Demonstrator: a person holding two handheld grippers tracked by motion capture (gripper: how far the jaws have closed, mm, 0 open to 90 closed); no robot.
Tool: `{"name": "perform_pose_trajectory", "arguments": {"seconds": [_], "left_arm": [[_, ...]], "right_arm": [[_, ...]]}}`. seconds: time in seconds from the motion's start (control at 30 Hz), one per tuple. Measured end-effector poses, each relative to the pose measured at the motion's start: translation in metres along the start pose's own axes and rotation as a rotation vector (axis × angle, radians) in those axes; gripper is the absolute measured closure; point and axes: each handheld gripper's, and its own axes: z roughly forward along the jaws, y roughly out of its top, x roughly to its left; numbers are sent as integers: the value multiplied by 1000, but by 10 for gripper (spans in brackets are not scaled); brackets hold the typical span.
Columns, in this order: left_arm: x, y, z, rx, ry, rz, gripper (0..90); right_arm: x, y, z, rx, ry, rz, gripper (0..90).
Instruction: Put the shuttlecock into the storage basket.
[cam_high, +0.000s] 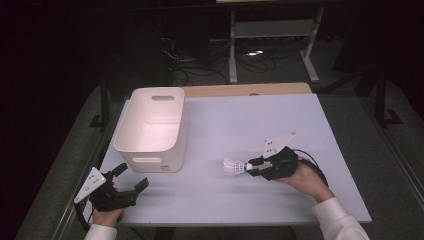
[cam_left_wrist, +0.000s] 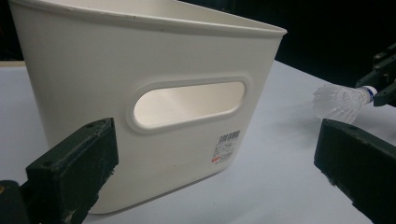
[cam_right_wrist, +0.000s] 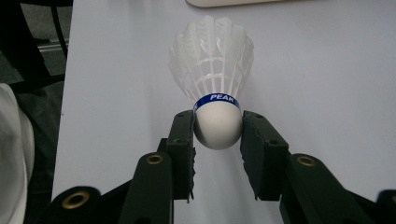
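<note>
I am looking down on a pale table (cam_high: 300, 200) in a dark room. In my right gripper (cam_right_wrist: 217, 135) I hold a white shuttlecock (cam_right_wrist: 214, 79): the two black jaws press on either side of its rounded cork head, just below a blue band printed "PEAK", and the plastic skirt points away from me. From the high view the shuttlecock (cam_high: 233, 166) sits right of the table's middle, at or just above the surface; I cannot tell whether it touches.

My left gripper (cam_high: 127, 186) rests near the table's front left corner, jaws spread wide, holding nothing. Just beyond it stands a white plastic bin (cam_high: 150, 125), rectangular and open-topped, with an oval handle slot and a small barcode sticker on its near wall (cam_left_wrist: 154, 60).

I judge the shuttlecock to be very light, so it needs almost no force to carry. The head looks firm and smooth and is the right place to take it. The skirt is a thin ribbed lattice that I expect would bend or crack if squeezed, so I would keep the jaws off it. Being round, the head could twist or slip if my hold loosens.

The tabletop looks flat, matte and bare apart from the bin. Behind it I see a wooden edge, then dim floor with tangled cables and a white metal frame (cam_high: 272, 30).
</note>
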Motion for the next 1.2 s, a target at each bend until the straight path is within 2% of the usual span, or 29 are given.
{"name": "perform_pose_trajectory", "arguments": {"seconds": [0.13,0.17,0.43,0.53,0.7,0.73,0.87,1.2], "left_arm": [[0,0,0,0,-2,0,0],[0,0,0,0,-2,0,0],[0,0,0,1,-3,3,0],[0,0,0,-1,-4,1,0],[0,0,0,0,-5,2,0],[0,0,0,0,-5,3,0],[0,0,0,-3,-5,-1,0],[0,0,1,-11,-7,-10,0]], "right_arm": [[0,4,1,-18,1,6,642],[1,5,1,-24,7,21,642],[0,10,2,-50,2,16,642],[1,12,2,-62,9,32,642],[1,13,0,-75,4,31,642],[0,13,0,-73,-3,19,642],[0,16,-1,-93,4,35,642],[0,28,2,-120,10,29,642]]}}
